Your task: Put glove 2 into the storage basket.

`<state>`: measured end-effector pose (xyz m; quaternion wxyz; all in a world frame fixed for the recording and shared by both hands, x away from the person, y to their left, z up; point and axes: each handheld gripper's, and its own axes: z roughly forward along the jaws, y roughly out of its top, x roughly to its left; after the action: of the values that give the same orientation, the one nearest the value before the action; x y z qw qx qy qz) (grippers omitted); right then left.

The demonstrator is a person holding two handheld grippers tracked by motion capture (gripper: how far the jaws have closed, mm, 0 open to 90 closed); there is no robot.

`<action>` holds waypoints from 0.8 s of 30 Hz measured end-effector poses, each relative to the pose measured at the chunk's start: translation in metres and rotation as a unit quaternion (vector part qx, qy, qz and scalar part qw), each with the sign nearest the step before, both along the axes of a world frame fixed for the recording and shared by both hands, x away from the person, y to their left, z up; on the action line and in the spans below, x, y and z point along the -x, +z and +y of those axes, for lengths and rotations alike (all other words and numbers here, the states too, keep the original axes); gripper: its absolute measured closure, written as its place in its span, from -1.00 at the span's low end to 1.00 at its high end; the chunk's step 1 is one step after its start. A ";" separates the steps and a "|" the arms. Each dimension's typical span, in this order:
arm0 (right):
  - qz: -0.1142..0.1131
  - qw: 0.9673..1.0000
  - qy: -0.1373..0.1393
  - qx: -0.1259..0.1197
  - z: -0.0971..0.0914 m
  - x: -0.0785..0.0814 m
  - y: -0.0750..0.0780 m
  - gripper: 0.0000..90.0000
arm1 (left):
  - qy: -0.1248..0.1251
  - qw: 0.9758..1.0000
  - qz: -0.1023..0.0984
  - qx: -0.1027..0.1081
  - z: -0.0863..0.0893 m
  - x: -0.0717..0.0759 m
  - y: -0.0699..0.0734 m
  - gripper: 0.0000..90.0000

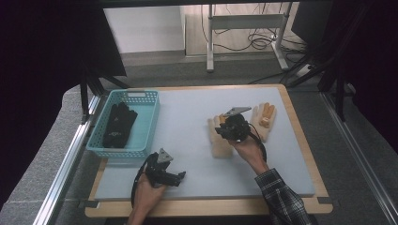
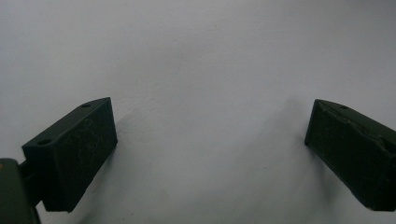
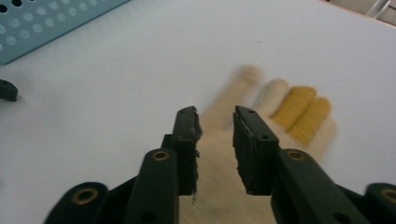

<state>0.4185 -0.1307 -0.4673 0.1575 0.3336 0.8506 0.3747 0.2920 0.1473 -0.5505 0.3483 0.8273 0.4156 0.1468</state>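
Cream glove (image 3: 261, 126), right gripper (image 3: 217, 114) parted above

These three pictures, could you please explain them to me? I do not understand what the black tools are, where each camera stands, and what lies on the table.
A person sits at a table and holds one hand-operated tool with two jaws in each hand.

The high view looks down from above. The left tongs rest low over the pale mat. The right tongs hover above two cream gloves: one glove beneath them, the other glove with yellow fingertips beside it. A turquoise basket holds black gloves.

The other two pictures come from cameras riding on the tools. The left tongs are wide open, holding nothing. The right tongs are slightly apart above a cream glove, not gripping it.
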 end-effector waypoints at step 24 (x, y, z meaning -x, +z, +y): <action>-0.037 0.995 -0.092 0.007 -0.105 -0.028 -0.001 0.13 | 0.000 1.000 0.000 0.001 0.000 0.000 0.000 -0.95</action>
<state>0.4465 -0.2356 -0.4682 0.2247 0.3950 0.8128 0.3645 0.2921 0.1472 -0.5505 0.3490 0.8268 0.4160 0.1466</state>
